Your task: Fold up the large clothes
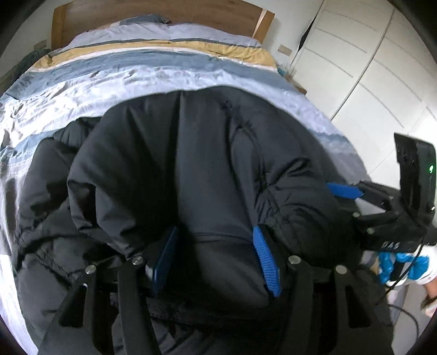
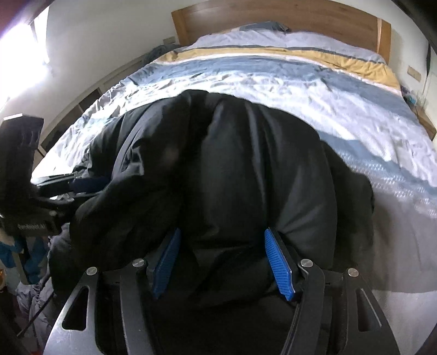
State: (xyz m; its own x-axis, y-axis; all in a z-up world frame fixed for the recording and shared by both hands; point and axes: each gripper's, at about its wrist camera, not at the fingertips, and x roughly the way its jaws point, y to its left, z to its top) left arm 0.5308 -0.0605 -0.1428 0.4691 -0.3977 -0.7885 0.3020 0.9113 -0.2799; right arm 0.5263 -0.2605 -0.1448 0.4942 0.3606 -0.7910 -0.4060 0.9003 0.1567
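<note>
A bulky black puffer jacket (image 1: 191, 153) lies bunched at the near end of the bed; it also fills the right wrist view (image 2: 245, 163). My left gripper (image 1: 215, 254) has its blue pads (image 1: 266, 262) clamped on a thick fold of the jacket's near edge. My right gripper (image 2: 222, 256) grips another thick fold of the same edge between its blue pads (image 2: 278, 265). The right gripper shows at the right of the left wrist view (image 1: 344, 191), the left gripper at the left of the right wrist view (image 2: 54, 185).
The bed has a striped blue, white and yellow cover (image 1: 136, 71) and a wooden headboard (image 1: 164, 11). White wardrobe doors (image 1: 368, 68) stand to the right. A bright window (image 2: 21, 41) and low shelving (image 2: 90, 101) are to the left.
</note>
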